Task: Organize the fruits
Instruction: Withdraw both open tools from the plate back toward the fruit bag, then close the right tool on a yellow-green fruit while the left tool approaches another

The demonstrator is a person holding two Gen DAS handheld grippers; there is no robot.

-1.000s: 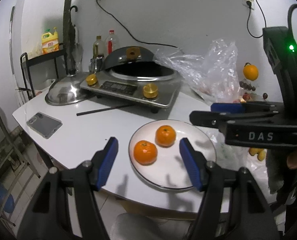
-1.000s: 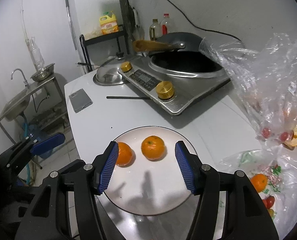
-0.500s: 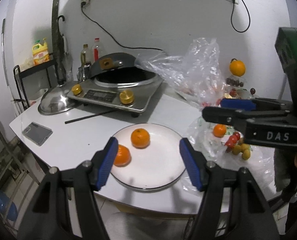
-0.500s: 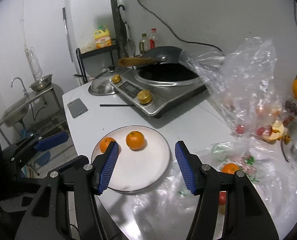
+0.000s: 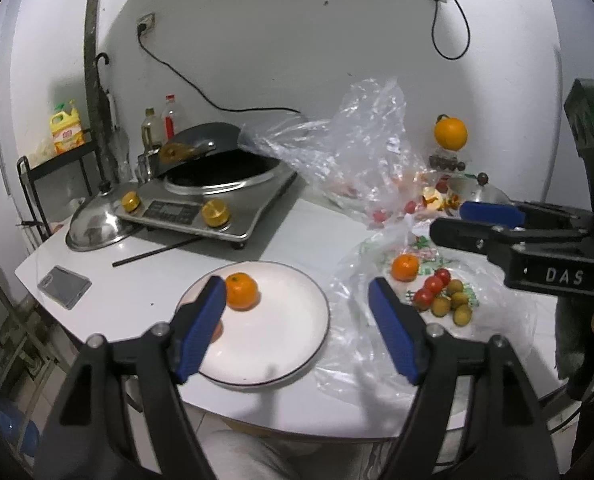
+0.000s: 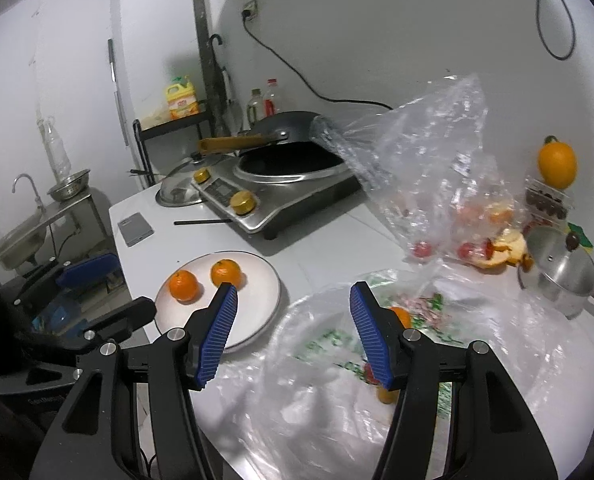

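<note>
Two orange mandarins on round white plate, left gripper empty, jaws opening, right gripper parted, empty, over clear plastic bag holding small fruits.

Tangerine on white plate

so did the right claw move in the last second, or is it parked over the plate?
Yes. The right claw has pulled back and shifted right: the white plate, earlier between its fingers, now lies to its left, and the plastic bag is under it.
</note>
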